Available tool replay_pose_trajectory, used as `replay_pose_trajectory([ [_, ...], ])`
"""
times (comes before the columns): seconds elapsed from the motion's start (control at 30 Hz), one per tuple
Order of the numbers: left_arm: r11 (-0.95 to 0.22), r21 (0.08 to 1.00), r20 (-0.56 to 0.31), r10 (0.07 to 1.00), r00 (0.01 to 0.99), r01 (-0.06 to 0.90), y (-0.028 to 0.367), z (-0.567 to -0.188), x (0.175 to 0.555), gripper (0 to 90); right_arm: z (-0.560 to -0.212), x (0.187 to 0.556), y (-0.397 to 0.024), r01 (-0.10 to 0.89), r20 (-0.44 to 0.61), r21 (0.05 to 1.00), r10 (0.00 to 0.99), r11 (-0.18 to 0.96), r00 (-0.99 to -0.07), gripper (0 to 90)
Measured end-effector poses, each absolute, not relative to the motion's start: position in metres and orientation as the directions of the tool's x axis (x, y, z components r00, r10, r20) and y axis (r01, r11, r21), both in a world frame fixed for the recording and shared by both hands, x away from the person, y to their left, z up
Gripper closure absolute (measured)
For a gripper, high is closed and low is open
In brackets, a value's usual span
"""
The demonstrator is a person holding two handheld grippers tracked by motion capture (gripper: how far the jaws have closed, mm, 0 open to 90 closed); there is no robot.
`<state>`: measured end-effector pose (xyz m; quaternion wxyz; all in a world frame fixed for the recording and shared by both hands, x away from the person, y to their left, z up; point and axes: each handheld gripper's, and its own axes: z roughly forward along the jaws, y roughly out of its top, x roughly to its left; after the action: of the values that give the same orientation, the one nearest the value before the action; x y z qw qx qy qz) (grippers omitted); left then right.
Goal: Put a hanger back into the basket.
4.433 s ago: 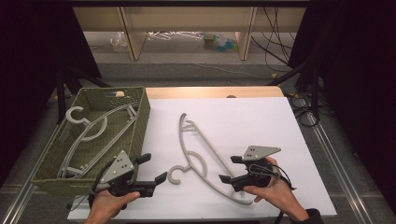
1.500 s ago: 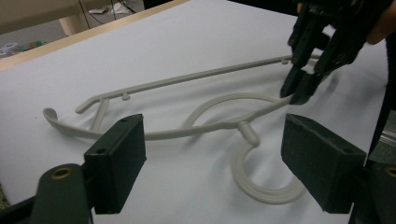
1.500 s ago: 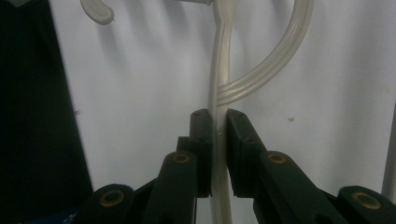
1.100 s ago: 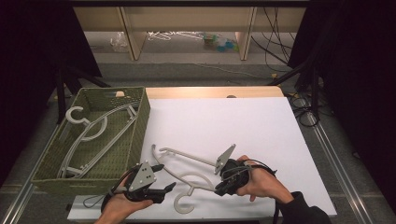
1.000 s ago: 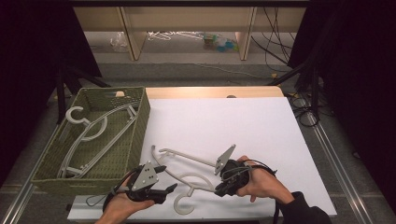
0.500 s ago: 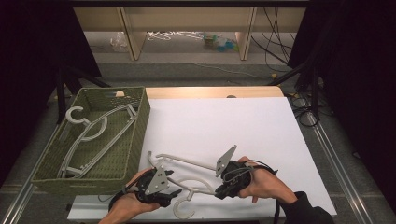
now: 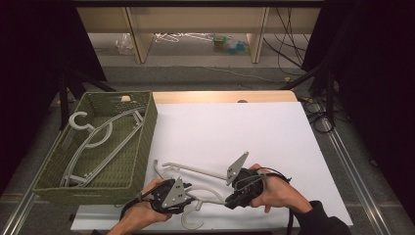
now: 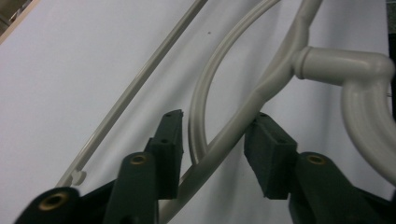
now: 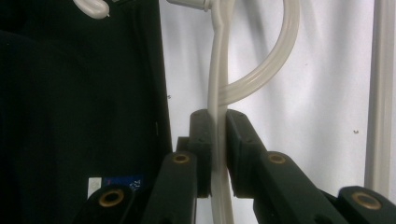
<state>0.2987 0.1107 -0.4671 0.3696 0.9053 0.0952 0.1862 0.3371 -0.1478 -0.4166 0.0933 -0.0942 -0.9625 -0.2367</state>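
1. I hold a grabber in each hand at the near edge of the white table [image 7: 254, 127].
2. A pale plastic hanger [image 7: 195, 170] lies flat on the table between my hands, with its hook [image 7: 192, 221] pointing toward me.
3. My right grabber [image 7: 234, 199] is squeezed tight on one thin arm of the hanger [image 9: 216, 84]. Both pads press on it.
4. My left grabber [image 7: 187, 199] has just been closing. The hanger's arm [image 8: 233, 126] sits between its jaws, close to the hook's neck [image 8: 338, 63]. The right pad touches the arm, but I see a small gap at the left pad [image 8: 168, 140].
5. A green basket [image 7: 142, 142] stands at the left of the table. More hangers [image 7: 95, 142] lie inside it.
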Motion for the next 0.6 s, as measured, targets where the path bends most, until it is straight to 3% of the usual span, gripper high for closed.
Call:
replay_pose_trajectory([
  [0.2,-0.734,0.676,0.356,0.243,0.902,-0.068,0.110,-0.459,0.295,65.1,-0.416,0.339,-0.152,0.225,0.238,0.453,0.126,0.863,-0.963,82.0],
  [0.6,-0.741,0.649,0.409,0.150,0.900,-0.171,0.107,-0.440,0.291,73.9,-0.413,0.348,-0.163,0.221,0.214,0.507,0.126,0.833,-0.969,77.4],
])
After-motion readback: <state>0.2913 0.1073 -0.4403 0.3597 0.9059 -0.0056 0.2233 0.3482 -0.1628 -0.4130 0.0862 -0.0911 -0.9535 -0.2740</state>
